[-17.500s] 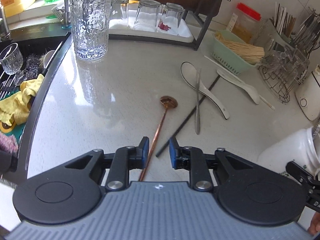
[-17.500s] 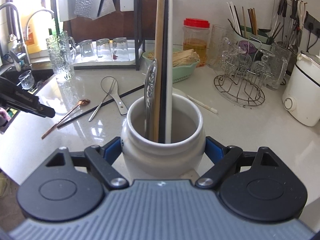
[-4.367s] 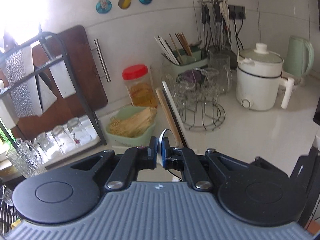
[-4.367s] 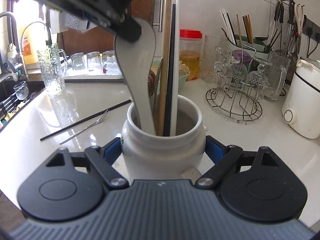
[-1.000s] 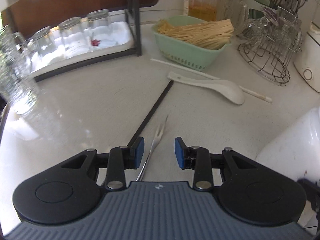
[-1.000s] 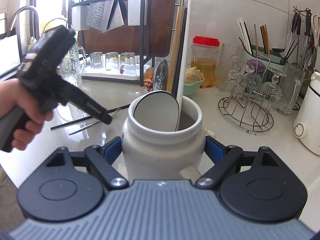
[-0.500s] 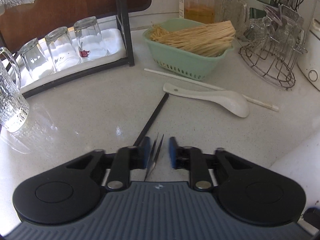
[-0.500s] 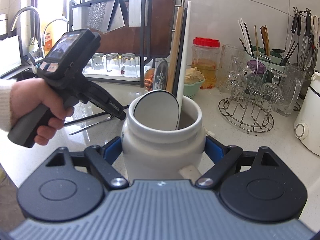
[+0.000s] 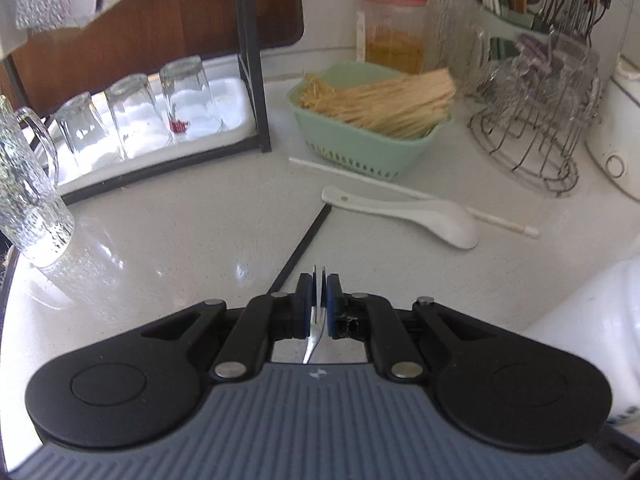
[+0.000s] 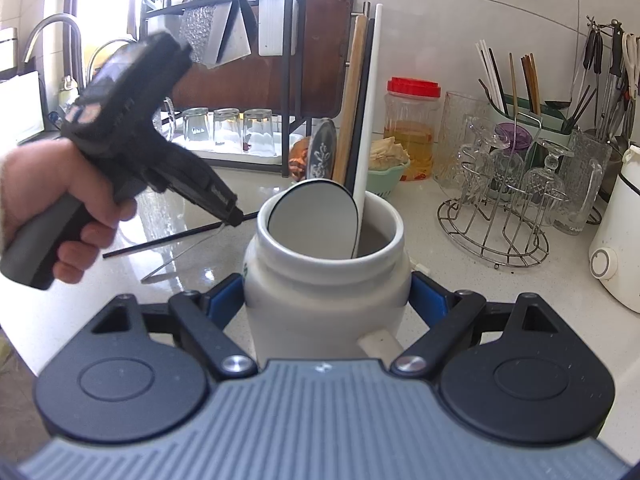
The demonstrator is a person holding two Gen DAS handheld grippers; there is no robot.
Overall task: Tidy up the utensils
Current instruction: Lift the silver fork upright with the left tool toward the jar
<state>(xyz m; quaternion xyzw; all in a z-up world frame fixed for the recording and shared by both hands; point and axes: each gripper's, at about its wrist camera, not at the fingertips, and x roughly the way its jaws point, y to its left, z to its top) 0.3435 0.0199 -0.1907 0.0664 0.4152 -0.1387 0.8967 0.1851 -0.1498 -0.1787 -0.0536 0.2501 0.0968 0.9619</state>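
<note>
Steel fork (image 9: 319, 288) in tilted left gripper (image 9: 319, 300)

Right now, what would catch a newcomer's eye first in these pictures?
The white crock, clamped in the right tool, bristling with tall utensils. Next, the left tool closing on a small metal fork just above the counter, a white spoon lying beyond.

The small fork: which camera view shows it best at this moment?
The left wrist view shows it best: the small fork stands between the closing pads of the left claw, tines forward. In the right wrist view only its thin handle shows, slanting down to the counter below that claw.
</note>
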